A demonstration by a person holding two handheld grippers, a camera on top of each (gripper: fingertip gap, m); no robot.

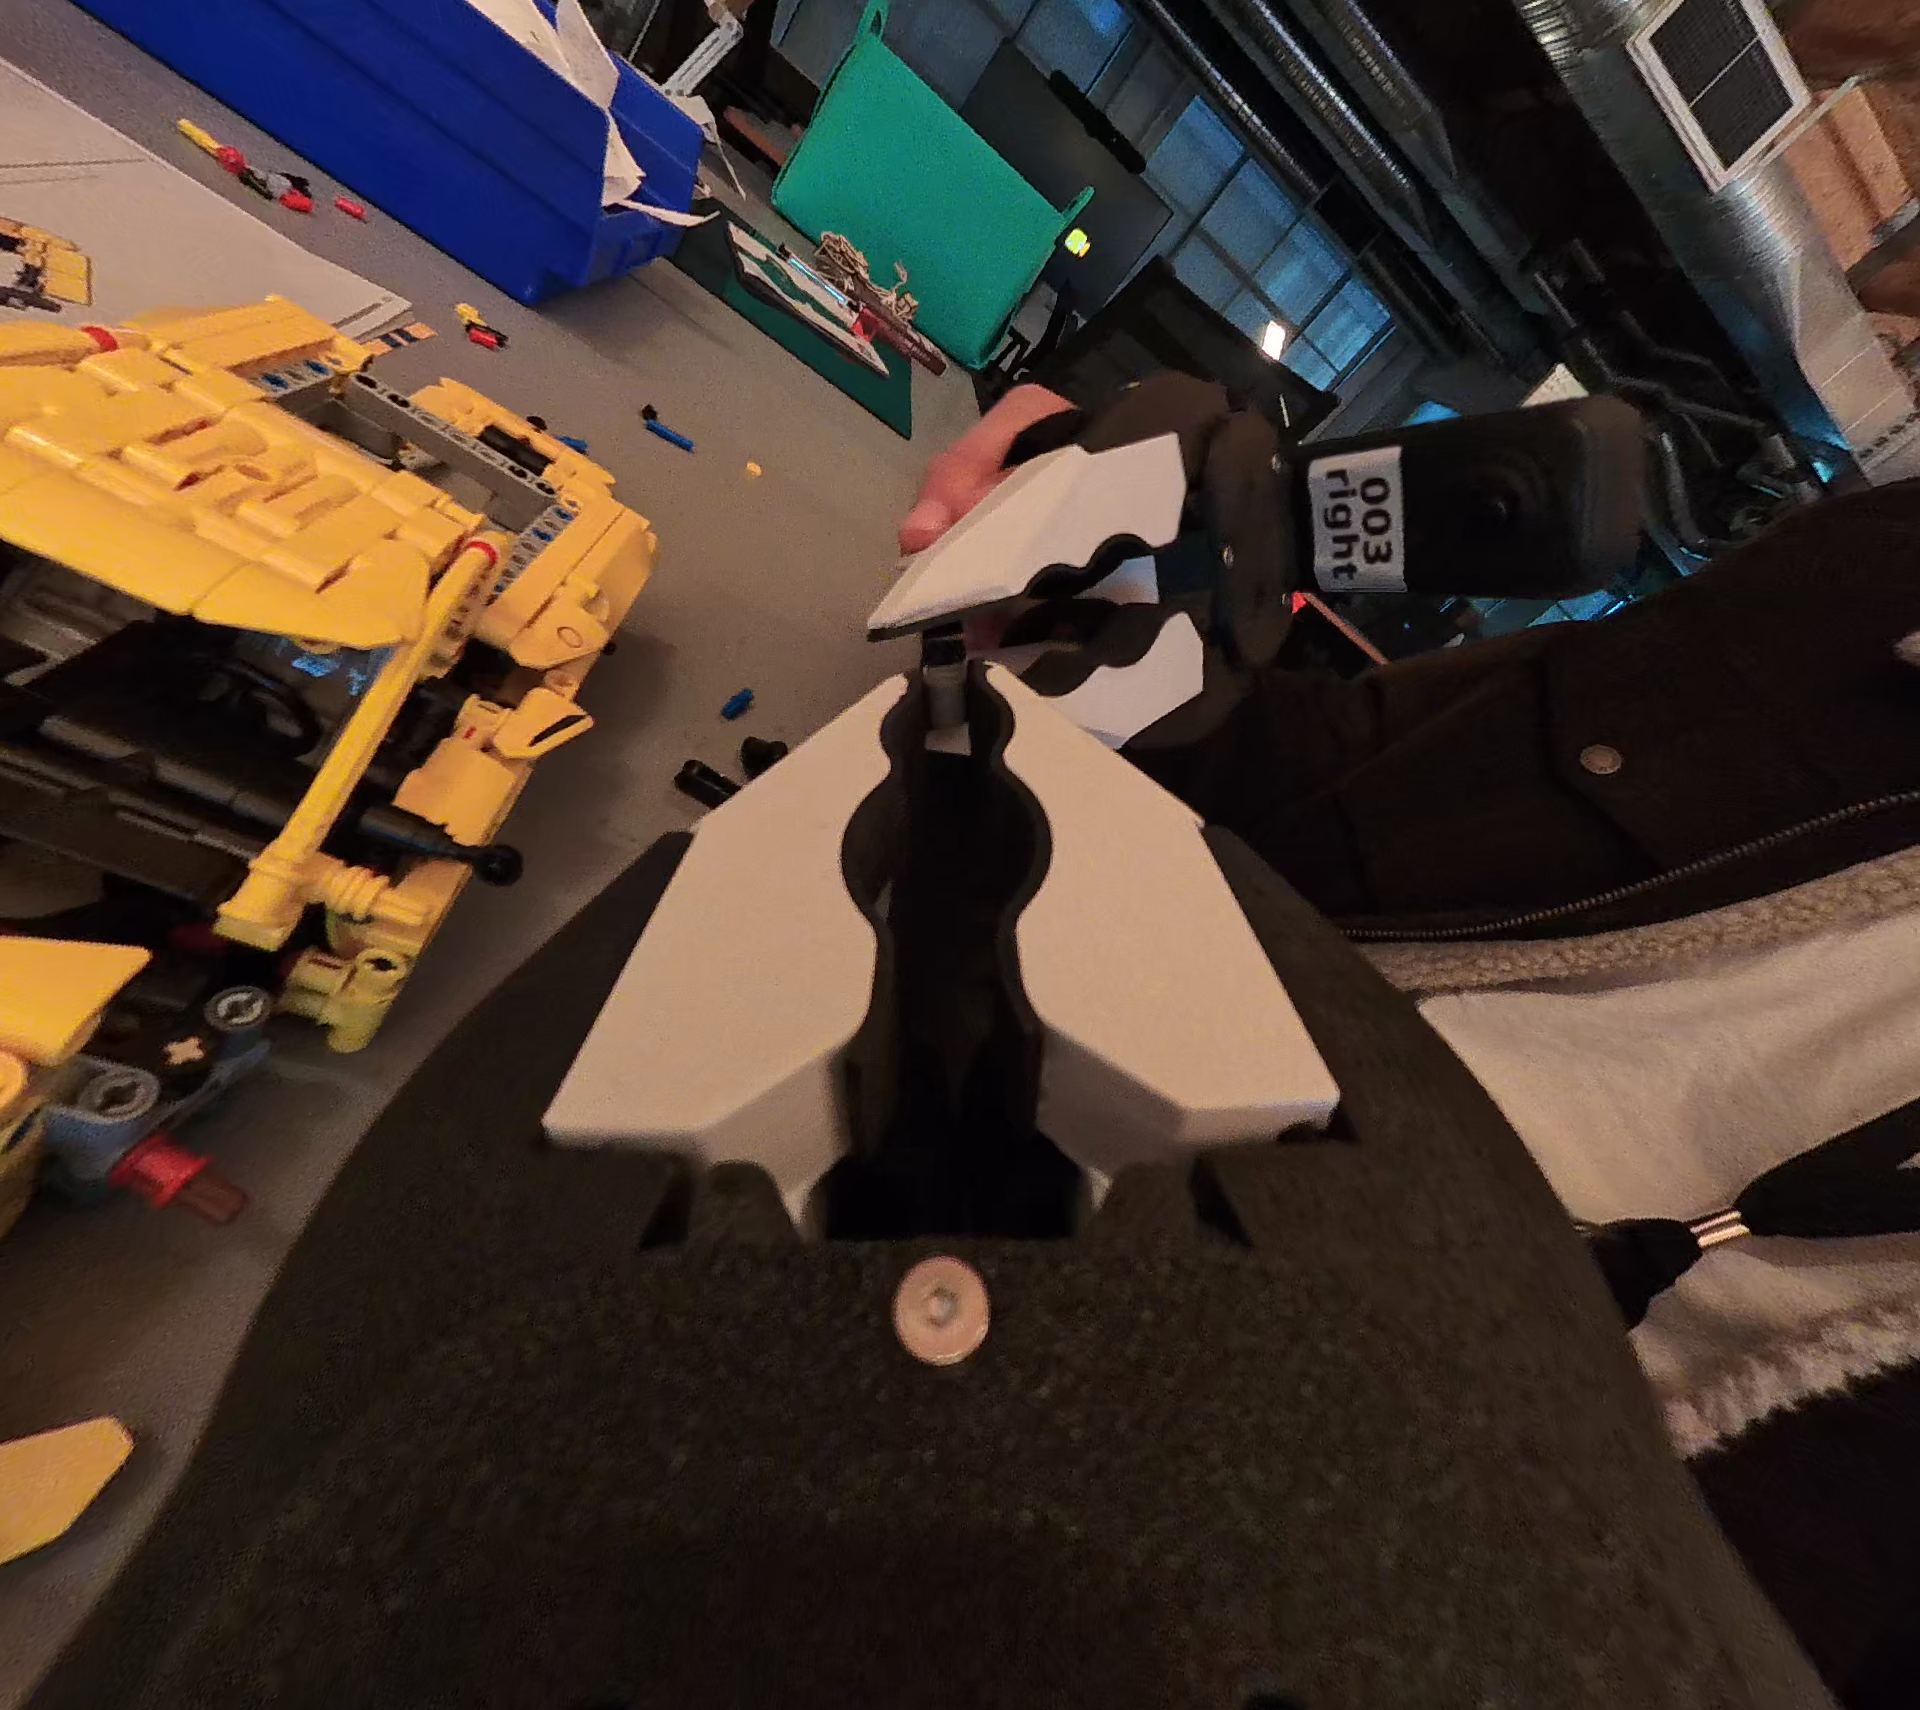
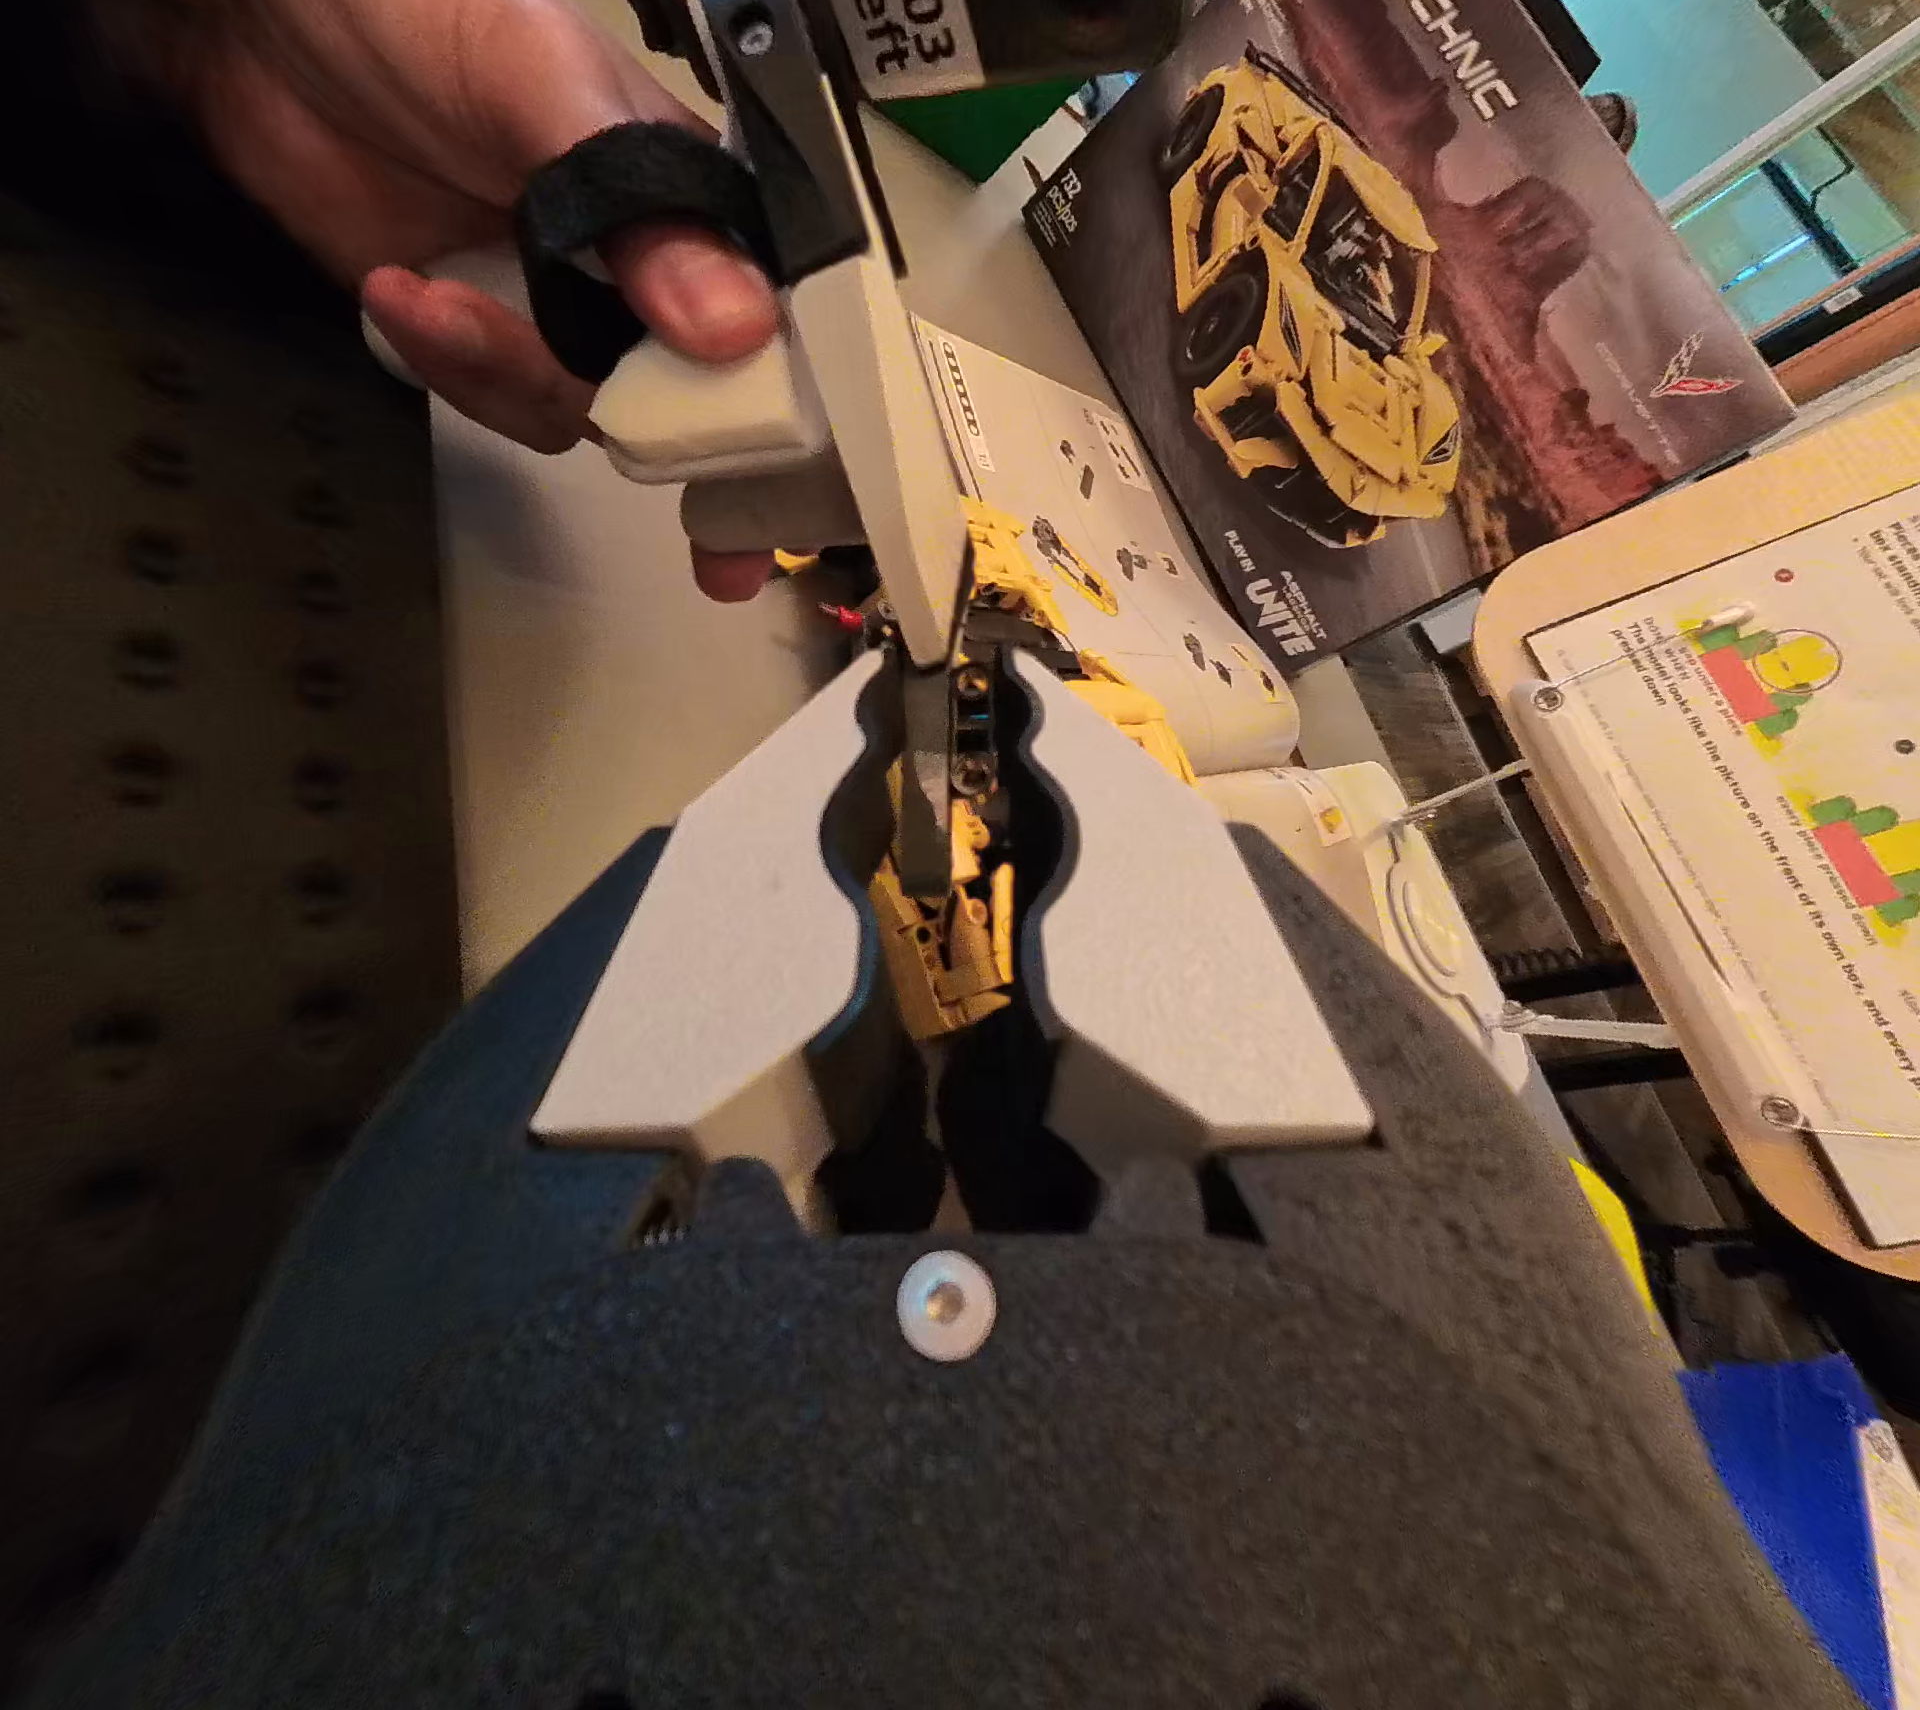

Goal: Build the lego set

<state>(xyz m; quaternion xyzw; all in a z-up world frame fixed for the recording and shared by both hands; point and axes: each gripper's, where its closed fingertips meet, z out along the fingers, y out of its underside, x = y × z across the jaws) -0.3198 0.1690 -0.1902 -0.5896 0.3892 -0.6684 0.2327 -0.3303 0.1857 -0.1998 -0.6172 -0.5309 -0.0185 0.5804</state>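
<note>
So the small dark grey lego beam with pin holes (image 2: 940,761) is up in the air between the two tools, with the right gripper (image 2: 943,673) fingers clamped on it and the left gripper (image 1: 943,681) fingers closed on a little grey pin piece (image 1: 945,704) right at its end. The half-built yellow lego car (image 1: 312,580) sits on the grey surface (image 1: 769,580) off to the side. I'd say the risk is that pushing slightly off-axis twists the beam or pops the pin out onto the loose bits below

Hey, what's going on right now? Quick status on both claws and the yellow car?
Left gripper shut on small grey pin. Right gripper shut on dark beam, tips meeting. Yellow car part-built on table, untouched. Nothing blocking.
</note>
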